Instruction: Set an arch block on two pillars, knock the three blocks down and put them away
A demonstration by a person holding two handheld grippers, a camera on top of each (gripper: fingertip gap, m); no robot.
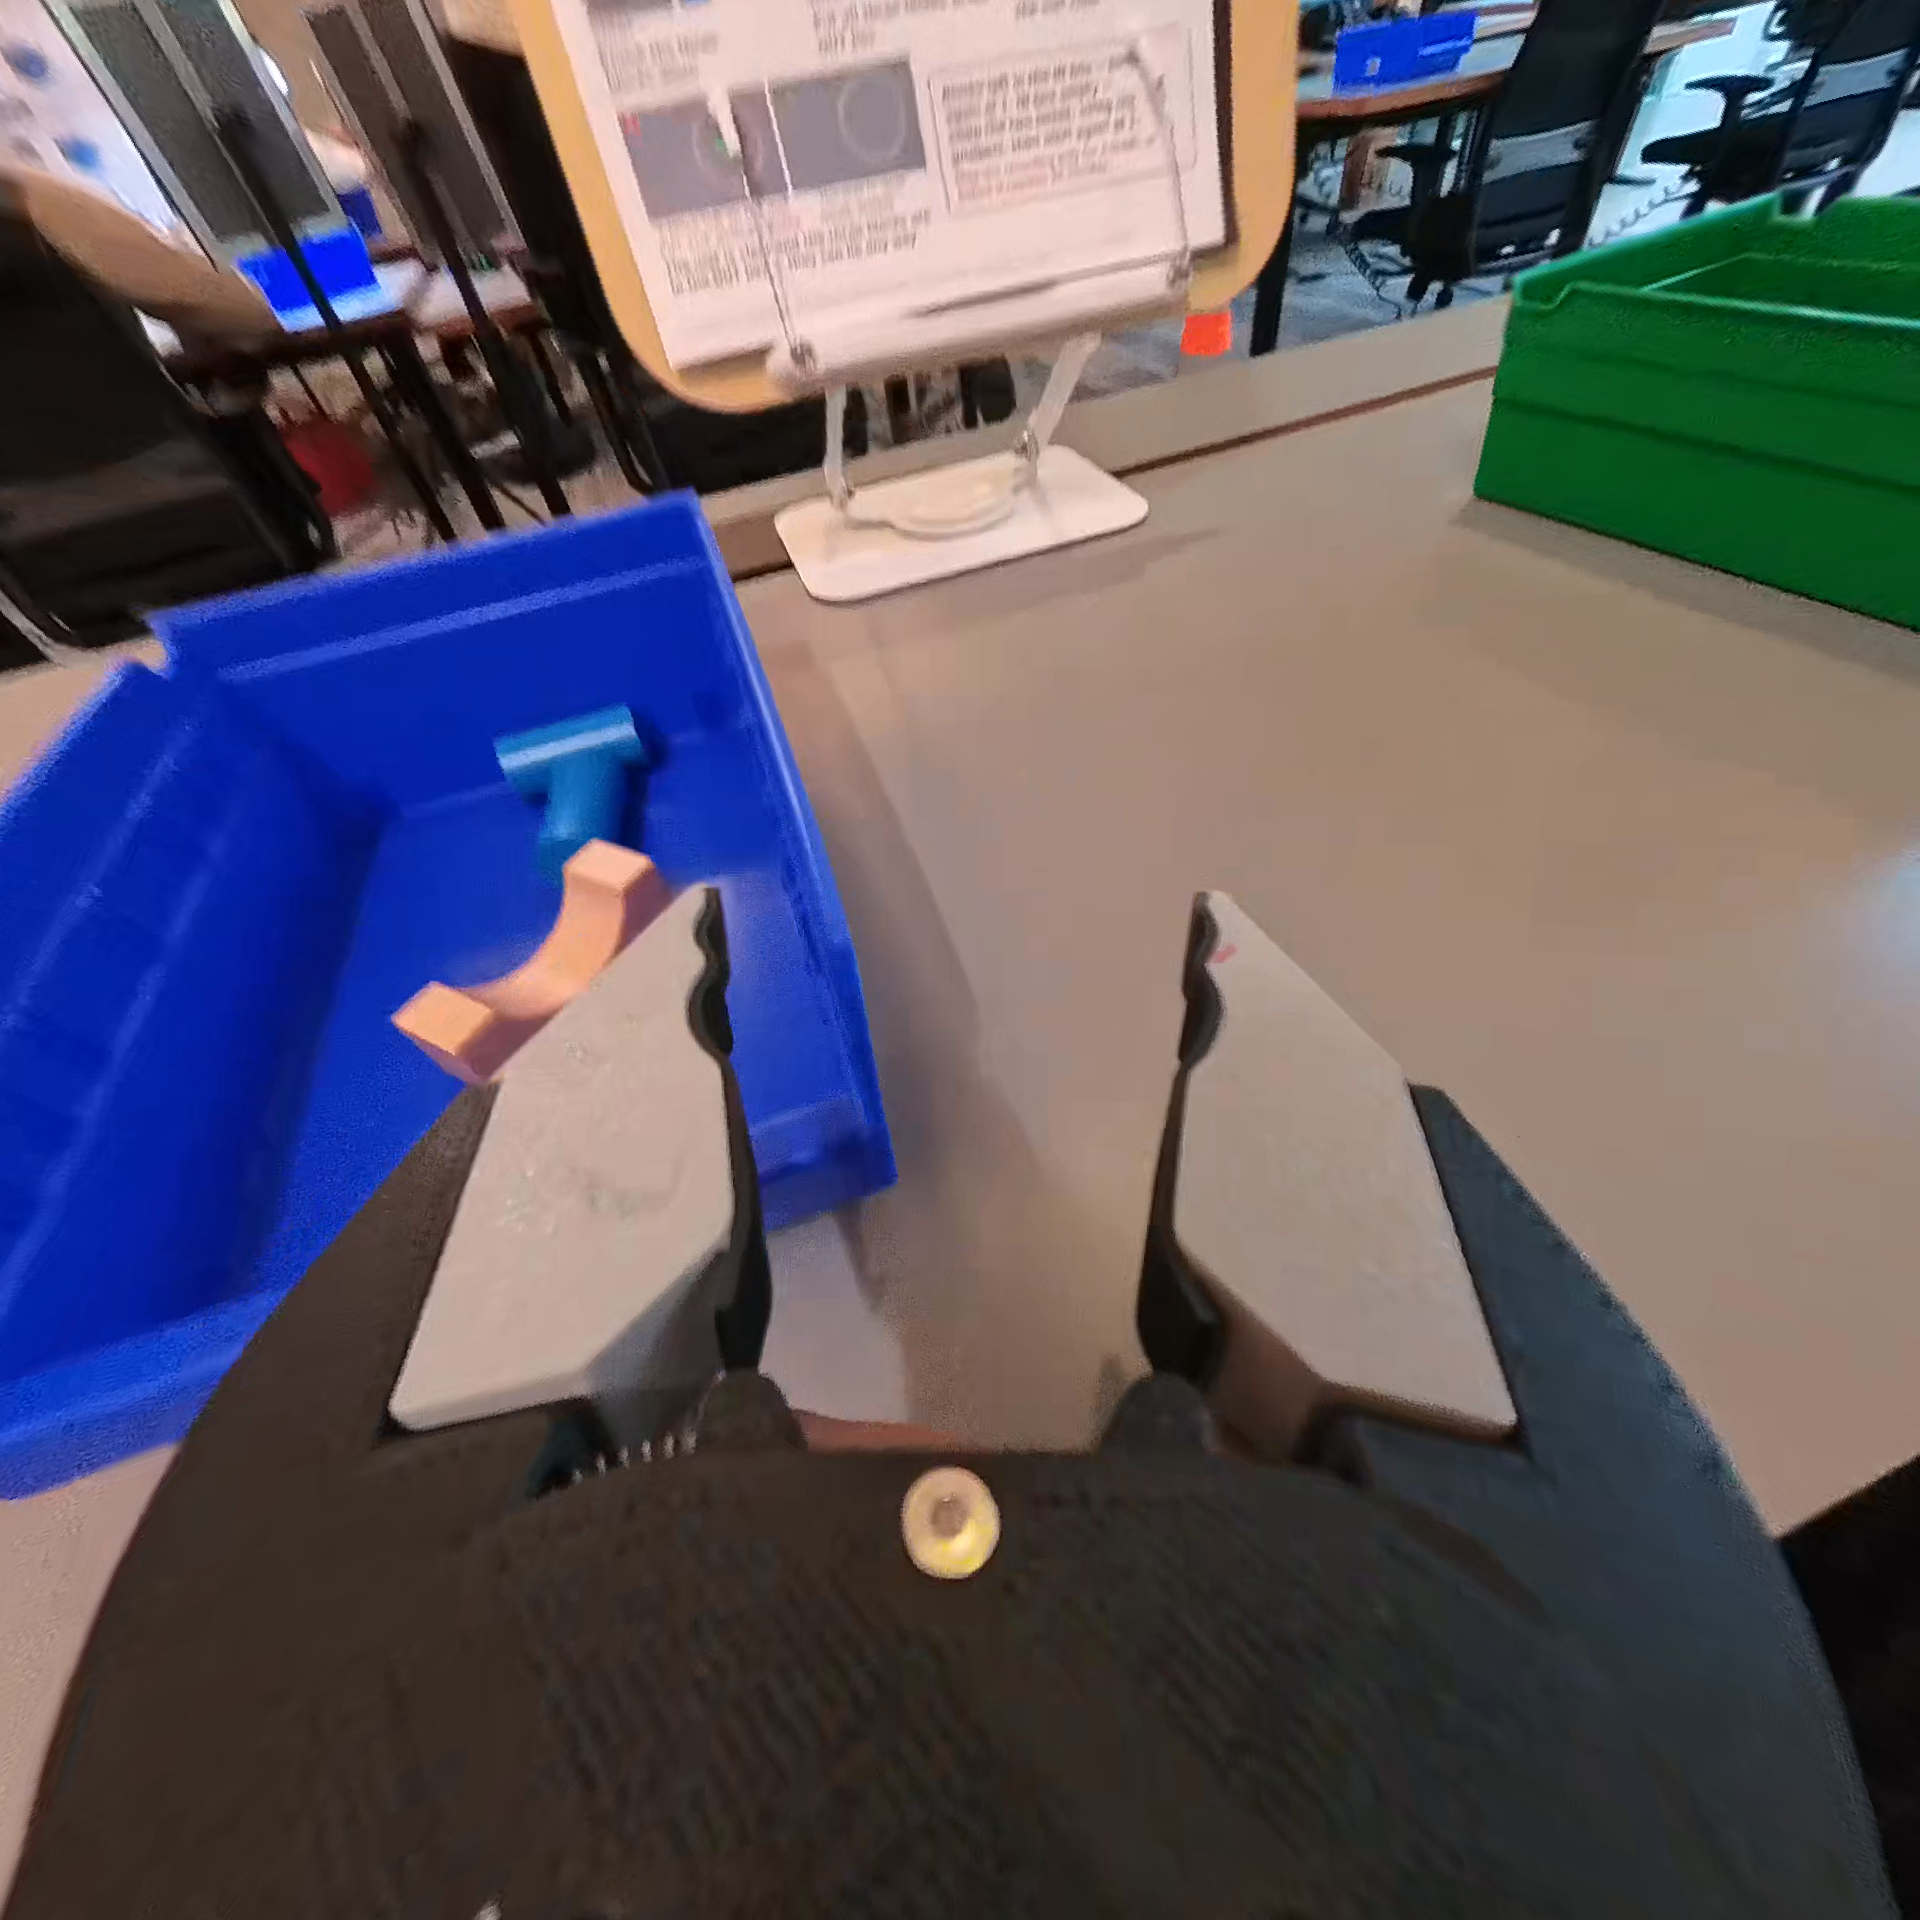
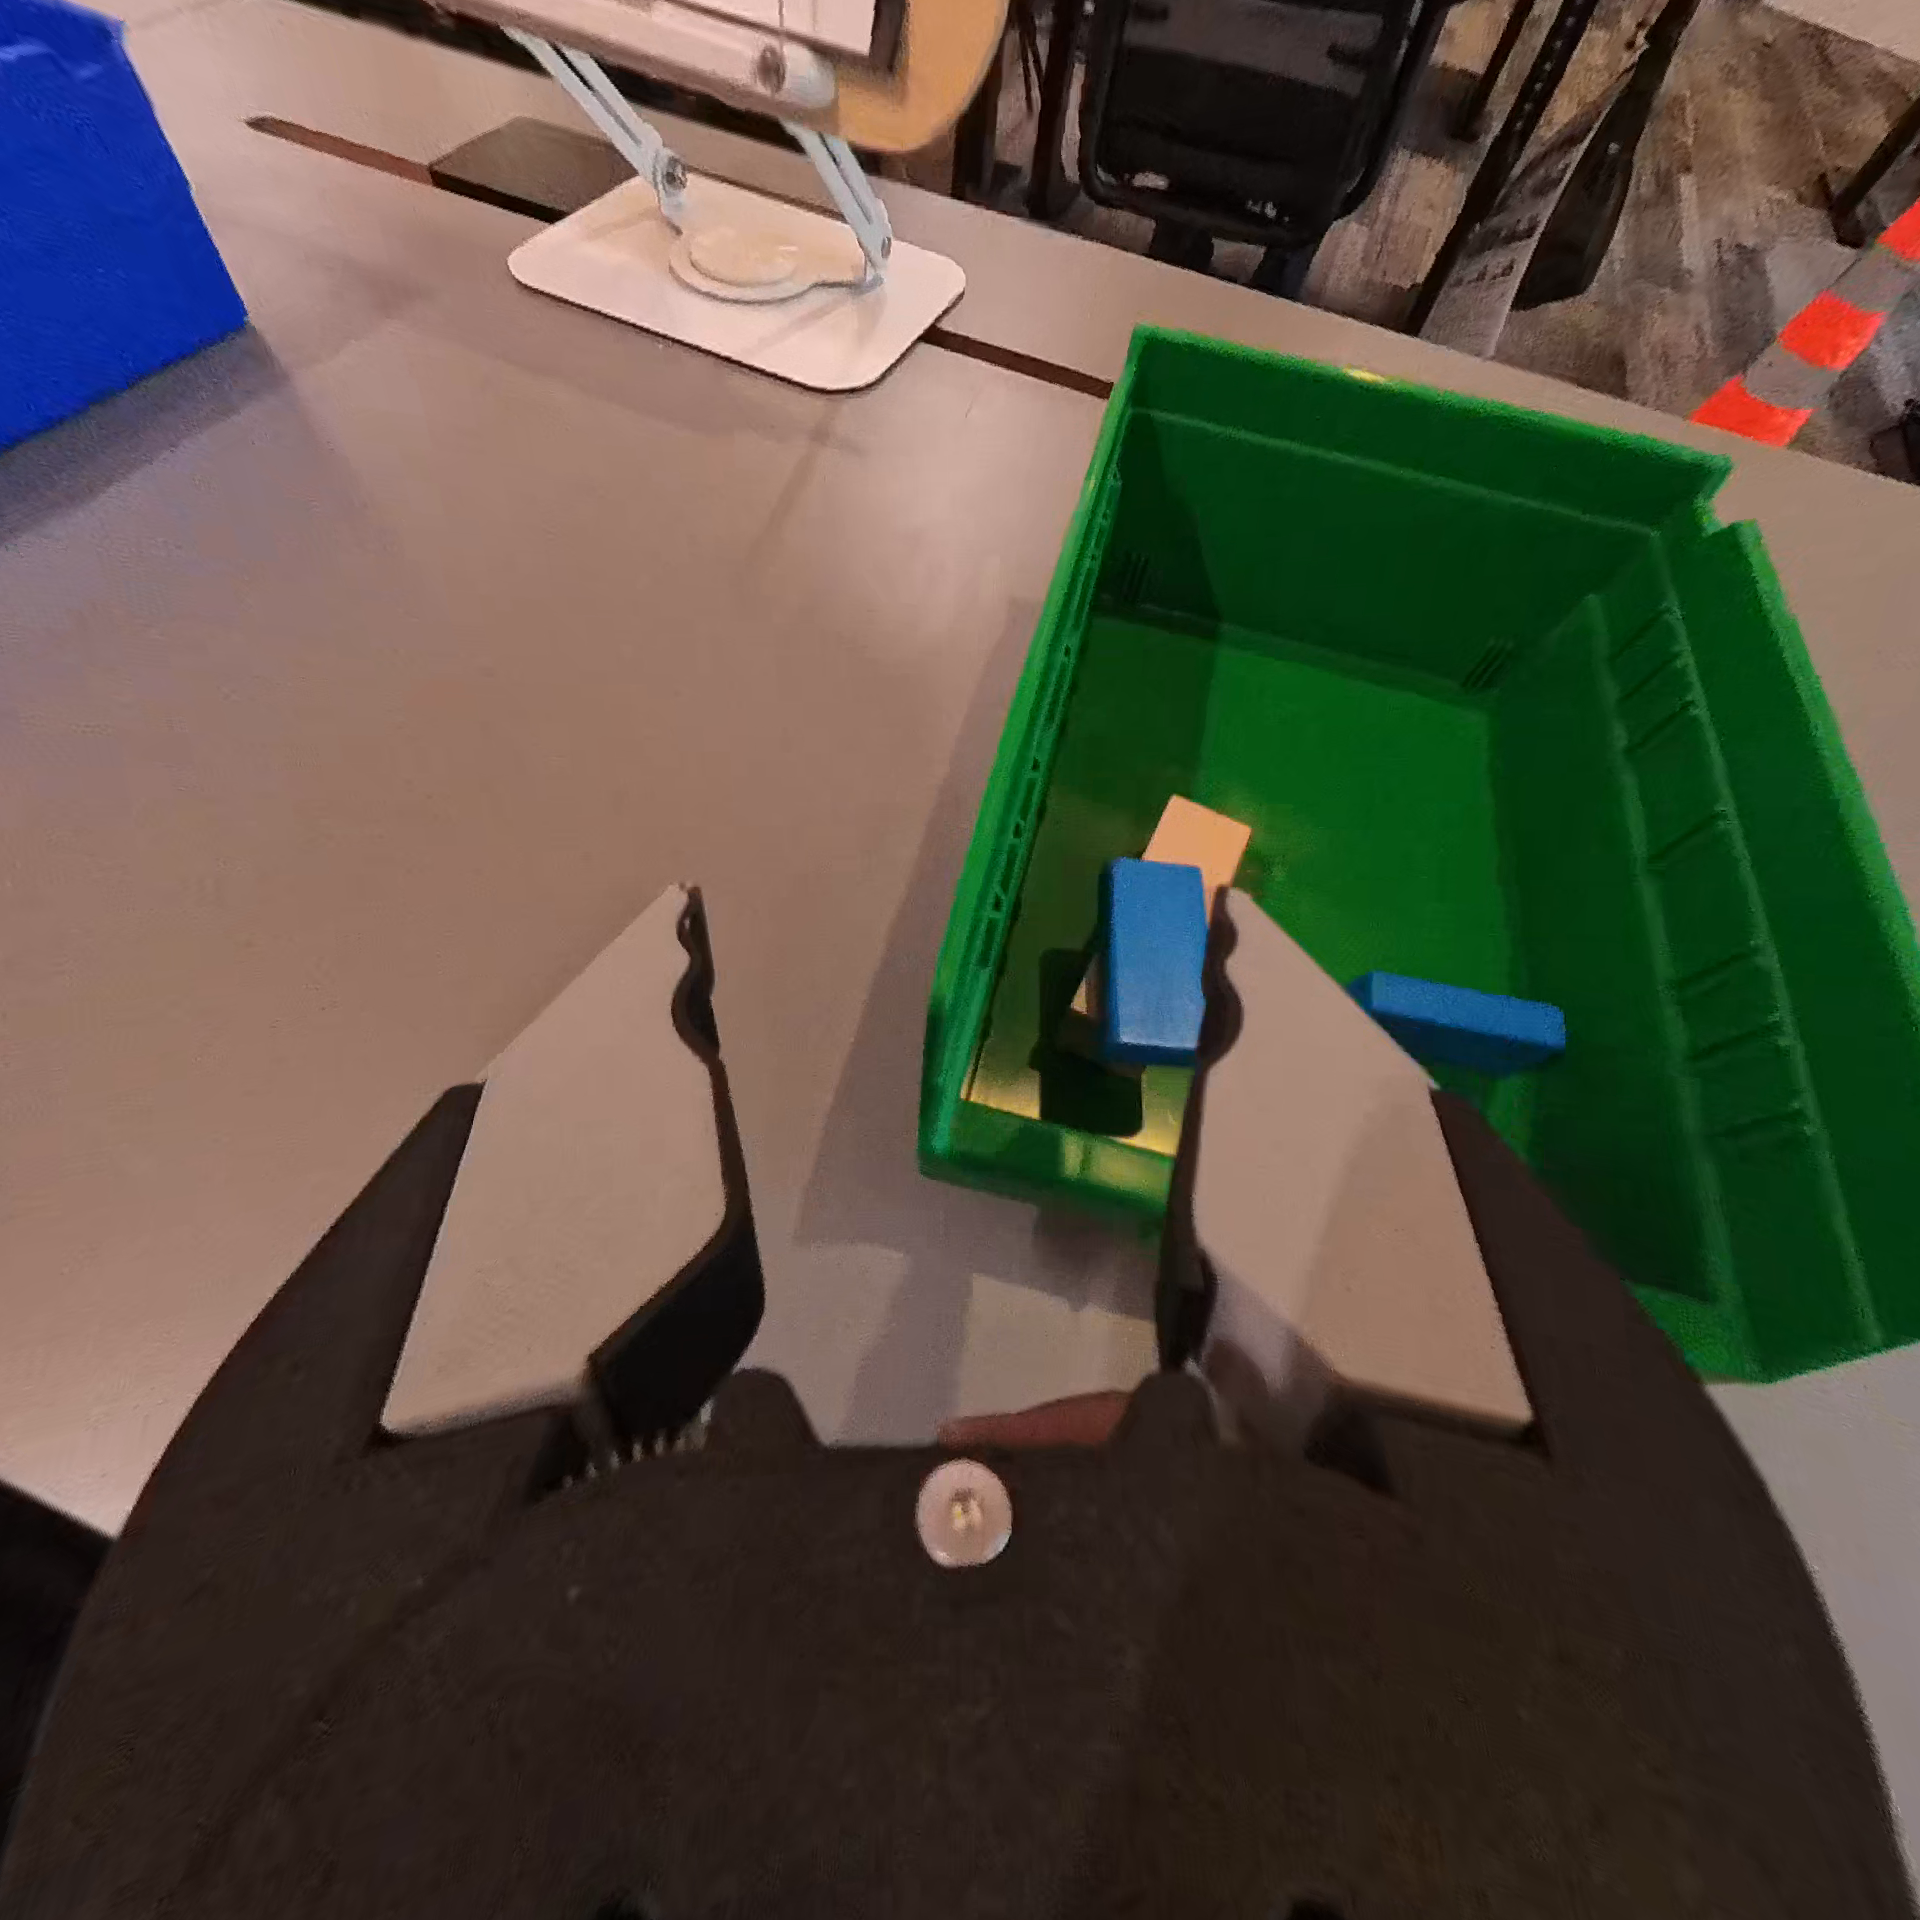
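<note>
Both grippers gape bare: left gripper (image 1: 951,935) beside the blue bin (image 1: 800,935) holding the arch (image 1: 540,977), right gripper (image 2: 951,935) by the green bin (image 2: 1039,831) with blue blocks (image 2: 1153,966).

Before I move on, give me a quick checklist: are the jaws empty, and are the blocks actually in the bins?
1. Left gripper jaws open, nothing between them: ok.
2. Right gripper jaws open: ok. Whether a blue block touches the right finger: cannot tell.
3. Arch block inside the blue bin: ok, though blurred, so settled or not: cannot tell.
4. Blue T-piece in blue bin: ok.
5. Two blue blocks and a tan block in green bin: ok.
6. Table between bins free of blocks: ok.
</note>
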